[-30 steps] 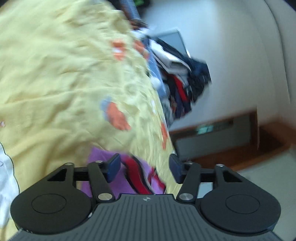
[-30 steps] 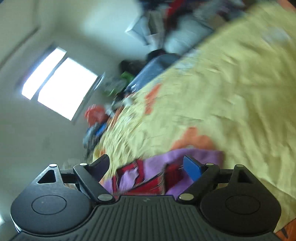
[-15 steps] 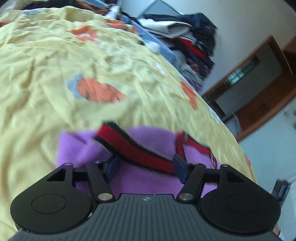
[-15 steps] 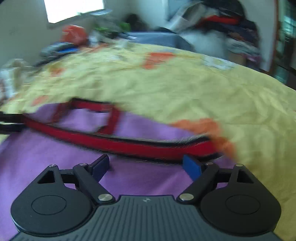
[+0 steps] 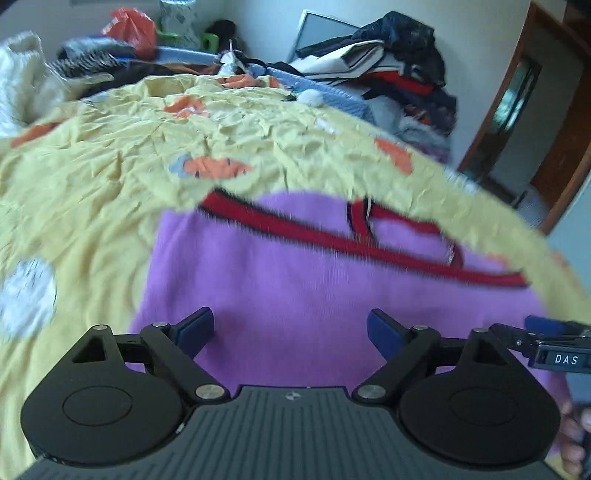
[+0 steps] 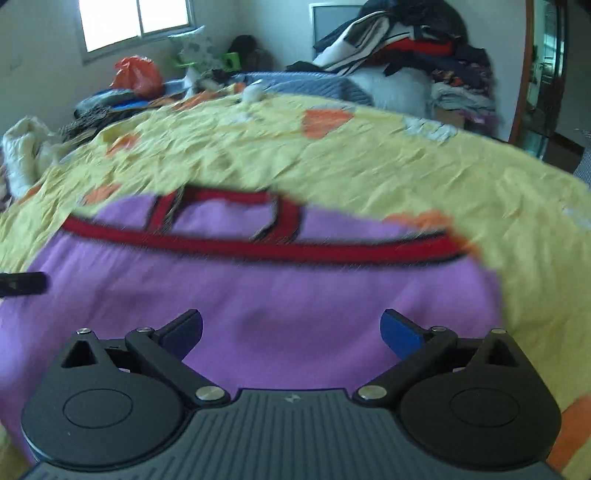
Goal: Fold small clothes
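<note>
A purple garment [image 5: 303, 295] with red, dark-edged trim [image 5: 332, 240] lies spread flat on a crumpled yellow bedsheet [image 5: 92, 177] printed with orange and white patches. Both grippers hang over its near part. The left gripper [image 5: 291, 330] has its blue-padded fingers [image 5: 195, 326] standing wide and still opening, with only flat purple cloth seen beyond the gap and nothing pinched. The right gripper [image 6: 291, 332] is likewise spread and opening, its pads [image 6: 400, 334] clear of the fabric. In the left wrist view the right gripper's tip shows at the right edge, just beside the left one, with part of a hand below it. The garment's far edge is blurred, so the loops of trim may be straps or a neckline. A heap of clothes [image 6: 413, 48] sits behind the bed, and a window [image 6: 136, 22] is at the back left.
</note>
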`<control>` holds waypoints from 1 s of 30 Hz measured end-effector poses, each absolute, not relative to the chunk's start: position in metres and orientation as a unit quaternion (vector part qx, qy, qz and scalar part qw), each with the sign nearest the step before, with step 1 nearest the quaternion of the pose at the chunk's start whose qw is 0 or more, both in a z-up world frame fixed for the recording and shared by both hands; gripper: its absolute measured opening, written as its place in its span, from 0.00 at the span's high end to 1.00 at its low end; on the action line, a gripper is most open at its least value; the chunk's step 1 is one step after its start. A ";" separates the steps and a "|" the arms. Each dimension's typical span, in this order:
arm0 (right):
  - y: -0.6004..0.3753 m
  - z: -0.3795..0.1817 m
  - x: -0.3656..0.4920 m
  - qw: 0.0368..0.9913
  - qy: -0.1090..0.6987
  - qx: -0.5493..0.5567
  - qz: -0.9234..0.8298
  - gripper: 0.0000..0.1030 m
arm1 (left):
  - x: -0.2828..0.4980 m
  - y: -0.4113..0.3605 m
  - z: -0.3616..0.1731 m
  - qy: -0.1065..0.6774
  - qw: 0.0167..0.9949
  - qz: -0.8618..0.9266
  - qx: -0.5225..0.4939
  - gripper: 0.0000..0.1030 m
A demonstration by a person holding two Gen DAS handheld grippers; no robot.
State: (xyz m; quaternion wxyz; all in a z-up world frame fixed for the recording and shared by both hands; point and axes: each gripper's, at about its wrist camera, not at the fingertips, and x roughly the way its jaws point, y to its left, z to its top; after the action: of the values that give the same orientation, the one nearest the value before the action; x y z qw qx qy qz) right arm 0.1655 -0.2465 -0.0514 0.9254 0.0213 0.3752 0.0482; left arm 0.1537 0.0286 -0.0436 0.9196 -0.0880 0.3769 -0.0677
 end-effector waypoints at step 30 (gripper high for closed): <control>-0.269 -0.055 0.065 0.935 0.354 0.013 0.015 0.00 | 0.103 0.038 -0.044 0.379 0.924 -0.017 -0.043 0.03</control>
State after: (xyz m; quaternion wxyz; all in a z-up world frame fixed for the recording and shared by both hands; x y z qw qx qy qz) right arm 0.0645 -0.2691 -0.0550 0.9351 0.0134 0.3537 0.0152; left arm 0.1026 0.0376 -0.0441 0.9244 -0.0425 0.3787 -0.0165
